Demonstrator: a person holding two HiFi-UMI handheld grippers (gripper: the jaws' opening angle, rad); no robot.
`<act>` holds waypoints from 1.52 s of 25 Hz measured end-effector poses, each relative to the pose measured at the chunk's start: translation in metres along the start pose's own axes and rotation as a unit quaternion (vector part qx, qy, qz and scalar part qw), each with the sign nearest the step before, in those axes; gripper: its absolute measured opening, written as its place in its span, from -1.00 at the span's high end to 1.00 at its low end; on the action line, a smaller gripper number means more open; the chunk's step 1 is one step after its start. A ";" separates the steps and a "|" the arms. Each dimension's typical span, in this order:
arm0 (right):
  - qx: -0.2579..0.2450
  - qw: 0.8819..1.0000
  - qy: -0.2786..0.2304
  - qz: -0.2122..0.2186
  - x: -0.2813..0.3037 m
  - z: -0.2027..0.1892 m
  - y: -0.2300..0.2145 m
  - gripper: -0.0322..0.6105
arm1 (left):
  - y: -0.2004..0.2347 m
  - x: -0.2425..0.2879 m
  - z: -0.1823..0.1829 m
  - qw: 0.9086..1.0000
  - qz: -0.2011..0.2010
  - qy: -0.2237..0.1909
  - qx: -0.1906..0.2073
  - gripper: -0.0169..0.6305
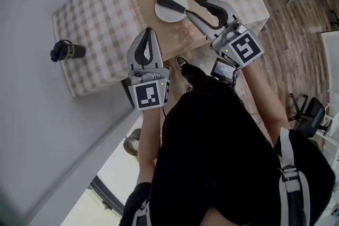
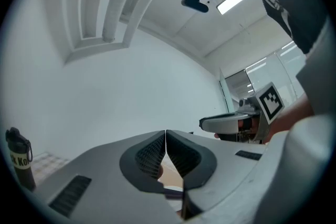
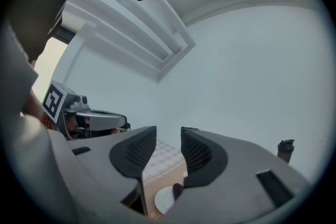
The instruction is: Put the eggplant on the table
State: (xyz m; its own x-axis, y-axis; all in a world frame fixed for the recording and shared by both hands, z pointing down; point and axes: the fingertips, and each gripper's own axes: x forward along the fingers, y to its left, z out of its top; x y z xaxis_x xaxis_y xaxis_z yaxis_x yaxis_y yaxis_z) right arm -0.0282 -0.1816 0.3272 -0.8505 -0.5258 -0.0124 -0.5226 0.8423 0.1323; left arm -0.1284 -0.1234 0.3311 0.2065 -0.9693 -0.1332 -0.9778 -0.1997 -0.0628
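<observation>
A dark eggplant (image 1: 170,3) lies on a white plate (image 1: 169,17) on the checked tablecloth of the table (image 1: 100,34). My right gripper (image 1: 192,6) hovers just right of the plate, open, with nothing between its jaws. The right gripper view looks level at the wall, with the plate (image 3: 161,201) and the eggplant (image 3: 177,190) low between the jaws of that gripper (image 3: 169,138). My left gripper (image 1: 149,32) is shut and empty over the table's near edge, left of the plate. In its own view the left gripper (image 2: 166,135) has its tips touching.
A black bottle (image 1: 67,51) stands near the table's left edge and shows in both gripper views (image 2: 18,157) (image 3: 285,150). A white wall runs left of the table. An office chair (image 1: 312,114) stands on the wooden floor at the right.
</observation>
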 end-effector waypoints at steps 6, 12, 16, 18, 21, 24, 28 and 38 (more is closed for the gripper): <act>0.002 1.000 -0.013 -0.003 -0.022 0.005 0.023 0.42 | -0.008 -0.022 0.014 1.000 0.004 -0.013 -0.002 0.95; 0.006 1.000 -0.005 -0.001 -0.038 -0.001 0.045 0.51 | -0.010 -0.044 0.014 1.000 0.013 -0.013 -0.002 0.97; 0.006 1.000 -0.006 0.001 -0.049 -0.002 0.055 0.53 | -0.014 -0.055 0.012 1.000 0.018 -0.011 0.001 0.97; 0.007 1.000 -0.005 -0.002 -0.055 -0.004 0.057 0.72 | -0.017 -0.059 0.011 1.000 0.020 -0.009 -0.001 0.96; 0.011 1.000 -0.003 -0.002 -0.062 -0.007 0.060 0.72 | -0.023 -0.064 0.008 1.000 0.022 -0.008 -0.005 0.97; 0.009 1.000 -0.002 -0.005 -0.071 -0.008 0.064 0.79 | -0.030 -0.070 0.006 1.000 0.020 -0.008 -0.007 0.97; 0.007 1.000 0.000 -0.014 -0.082 -0.012 0.068 0.88 | -0.040 -0.080 0.001 1.000 0.018 -0.005 -0.007 0.97; 0.001 1.000 0.002 -0.007 -0.097 -0.015 0.090 0.88 | -0.054 -0.101 0.002 1.000 0.019 -0.002 -0.004 0.97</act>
State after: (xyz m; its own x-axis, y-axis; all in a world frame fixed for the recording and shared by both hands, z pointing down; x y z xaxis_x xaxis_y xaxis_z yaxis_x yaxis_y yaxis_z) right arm 0.0081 -0.0566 0.3550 -0.8424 -0.5388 -0.0105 -0.5353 0.8345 0.1308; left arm -0.0965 -0.0143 0.3460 0.1701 -0.9755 -0.1394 -0.9851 -0.1648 -0.0490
